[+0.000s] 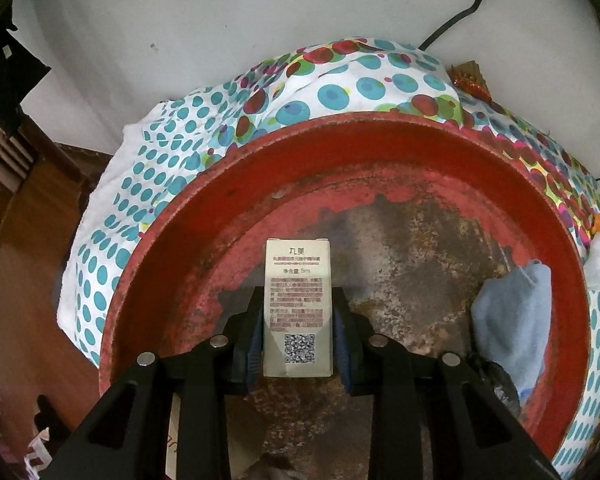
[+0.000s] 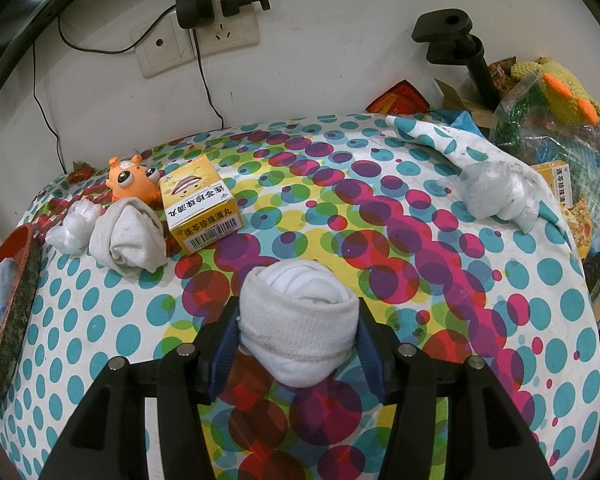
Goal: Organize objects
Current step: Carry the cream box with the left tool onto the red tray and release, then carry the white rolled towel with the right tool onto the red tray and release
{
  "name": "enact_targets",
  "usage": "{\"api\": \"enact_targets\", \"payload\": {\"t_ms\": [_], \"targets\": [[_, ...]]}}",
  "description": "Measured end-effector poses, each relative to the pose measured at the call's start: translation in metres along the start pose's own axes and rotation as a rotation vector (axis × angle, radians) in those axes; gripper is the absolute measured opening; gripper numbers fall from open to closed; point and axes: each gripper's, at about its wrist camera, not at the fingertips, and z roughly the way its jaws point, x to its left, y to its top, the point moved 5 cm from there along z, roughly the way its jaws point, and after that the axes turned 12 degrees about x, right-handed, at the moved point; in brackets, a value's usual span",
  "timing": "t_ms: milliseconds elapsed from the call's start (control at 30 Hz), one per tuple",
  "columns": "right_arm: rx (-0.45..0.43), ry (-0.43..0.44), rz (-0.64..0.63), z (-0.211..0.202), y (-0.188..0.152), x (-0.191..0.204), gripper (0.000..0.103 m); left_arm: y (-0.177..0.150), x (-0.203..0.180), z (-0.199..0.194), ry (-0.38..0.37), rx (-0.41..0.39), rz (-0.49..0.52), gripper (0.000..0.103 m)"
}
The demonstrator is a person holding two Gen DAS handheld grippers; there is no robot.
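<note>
In the left wrist view my left gripper point(image 1: 298, 298) is shut on a small pale box point(image 1: 298, 308) printed with text and a QR code. It holds the box upright over the worn floor of a big red basin point(image 1: 380, 128). A light blue cloth point(image 1: 512, 320) lies inside the basin at the right. In the right wrist view my right gripper point(image 2: 298, 314) is shut on a rolled white sock point(image 2: 298, 328), just above the spotted tablecloth point(image 2: 380, 220).
At the table's left stand a yellow medicine box point(image 2: 200, 204), an orange toy point(image 2: 130, 178), a rolled greyish sock point(image 2: 128, 236) and a crumpled plastic bag point(image 2: 74, 226). Another plastic wad point(image 2: 496, 192) lies at the right, near a bag pile and a black clamp stand point(image 2: 460, 40). The basin's edge point(image 2: 16, 280) shows far left.
</note>
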Motion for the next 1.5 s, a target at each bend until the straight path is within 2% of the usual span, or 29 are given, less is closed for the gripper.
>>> {"api": "enact_targets", "payload": {"t_ms": [167,333,433,533,667,833,1067,1200,1333,1433,1500], "targets": [[0.000,0.000,0.000,0.000,0.000,0.000,0.055,-0.004,-0.001,-0.007,-0.009,-0.016,0.003,0.040],[0.001,-0.008,-0.006,0.001,0.000,0.001,0.055,-0.015,0.001,-0.025,0.000,-0.065,0.017,0.049],[0.001,-0.010,-0.006,0.001,0.000,0.001,0.055,-0.033,-0.001,-0.042,0.024,-0.116,0.029,0.058],[0.001,-0.012,-0.008,0.002,-0.001,0.002,0.055,-0.055,-0.003,-0.057,0.034,-0.156,0.043,0.060],[0.000,-0.022,-0.014,0.002,-0.001,0.002,0.055,-0.086,-0.001,-0.070,0.048,-0.178,0.038,0.063],[0.000,-0.035,-0.021,0.001,-0.001,0.004,0.055,-0.122,0.001,-0.078,0.044,-0.200,0.046,0.073],[-0.001,-0.074,-0.045,0.000,-0.002,0.010,0.055,-0.160,0.024,-0.077,0.005,-0.234,-0.063,0.076],[-0.003,-0.100,-0.060,-0.001,-0.002,0.013,0.055,-0.166,0.037,-0.069,-0.005,-0.218,-0.101,0.076],[-0.009,-0.122,-0.072,-0.003,-0.002,0.016,0.054,-0.167,0.040,-0.068,0.032,-0.245,-0.094,0.077],[-0.020,-0.144,-0.079,-0.005,-0.002,0.018,0.054,-0.167,0.040,-0.064,0.038,-0.243,-0.083,0.083],[-0.021,-0.155,-0.080,-0.006,-0.003,0.019,0.054,-0.167,0.040,-0.062,0.011,-0.235,-0.084,0.084]]}}
